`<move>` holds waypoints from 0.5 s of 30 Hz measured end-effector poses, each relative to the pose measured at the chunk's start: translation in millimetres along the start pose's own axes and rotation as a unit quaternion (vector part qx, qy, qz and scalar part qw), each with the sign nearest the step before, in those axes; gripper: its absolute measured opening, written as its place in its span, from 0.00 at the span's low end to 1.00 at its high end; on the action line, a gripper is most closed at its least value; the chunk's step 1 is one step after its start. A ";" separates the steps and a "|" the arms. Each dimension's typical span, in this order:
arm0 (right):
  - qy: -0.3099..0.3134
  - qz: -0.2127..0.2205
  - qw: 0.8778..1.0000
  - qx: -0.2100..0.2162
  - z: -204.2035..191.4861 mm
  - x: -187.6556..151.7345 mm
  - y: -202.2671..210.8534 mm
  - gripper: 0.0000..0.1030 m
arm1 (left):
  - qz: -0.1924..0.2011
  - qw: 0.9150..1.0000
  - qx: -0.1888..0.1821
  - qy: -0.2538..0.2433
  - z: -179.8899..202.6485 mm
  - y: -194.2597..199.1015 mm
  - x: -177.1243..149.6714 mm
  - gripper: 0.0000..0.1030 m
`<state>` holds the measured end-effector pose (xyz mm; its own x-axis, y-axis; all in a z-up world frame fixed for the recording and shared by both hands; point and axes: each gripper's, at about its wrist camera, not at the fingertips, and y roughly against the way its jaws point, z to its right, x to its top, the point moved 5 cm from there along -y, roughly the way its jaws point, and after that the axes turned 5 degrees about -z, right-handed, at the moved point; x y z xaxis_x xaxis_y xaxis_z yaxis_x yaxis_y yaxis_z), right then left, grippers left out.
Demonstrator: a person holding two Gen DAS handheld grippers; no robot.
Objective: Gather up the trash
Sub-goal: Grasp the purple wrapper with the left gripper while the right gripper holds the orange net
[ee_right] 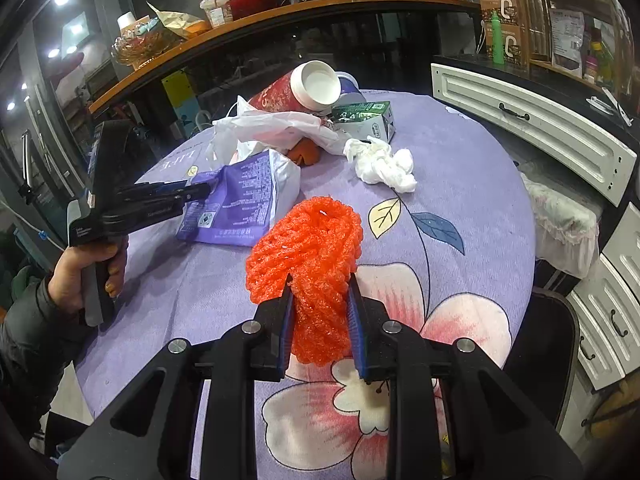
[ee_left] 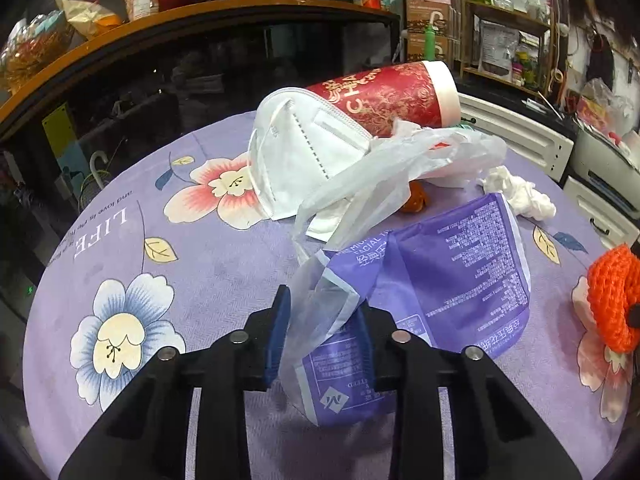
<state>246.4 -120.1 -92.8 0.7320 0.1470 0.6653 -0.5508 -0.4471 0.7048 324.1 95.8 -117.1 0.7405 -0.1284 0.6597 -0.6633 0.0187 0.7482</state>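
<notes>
My left gripper (ee_left: pixel 323 300) is shut on the near corner of a purple tissue packet (ee_left: pixel 460 272), with a strip of clear plastic bag (ee_left: pixel 400 160) caught between the pads too. In the right wrist view the left gripper (ee_right: pixel 196 192), held by a person's hand (ee_right: pixel 80 272), bites the purple tissue packet (ee_right: pixel 240 208) at its left edge. My right gripper (ee_right: pixel 320 284) is shut on an orange foam net (ee_right: pixel 308 240) above the tablecloth. A white face mask (ee_left: pixel 296 148), a red paper cup (ee_left: pixel 384 96) on its side and a crumpled tissue (ee_left: pixel 516 192) lie behind.
The round table carries a purple flowered cloth (ee_left: pixel 200 272). A green carton (ee_right: pixel 364 120) and an orange scrap (ee_right: pixel 304 152) sit by the cup. White drawers (ee_right: pixel 532 128) stand to the right, and a dark counter with a wooden top (ee_left: pixel 200 12) stands behind.
</notes>
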 end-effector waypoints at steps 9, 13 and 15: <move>-0.006 0.016 1.000 0.003 3.5 -9.8 12.3 0.24 | 0.020 1.000 0.000 0.022 -2.2 38.3 -19.7 0.16; -0.007 0.023 1.000 -0.001 6.4 -18.0 20.5 0.24 | 0.026 0.999 -0.019 0.043 1.7 56.8 -34.6 0.16; -0.008 0.027 1.000 -0.006 9.6 -23.5 25.0 0.24 | 0.031 0.998 -0.031 0.052 7.7 66.1 -41.7 0.16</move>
<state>219.3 -143.1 -93.2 0.7071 0.1091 0.6987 -0.5943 -0.4438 0.6707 248.5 94.8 -95.6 0.7081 -0.0212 0.7058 -0.7021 0.0848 0.7070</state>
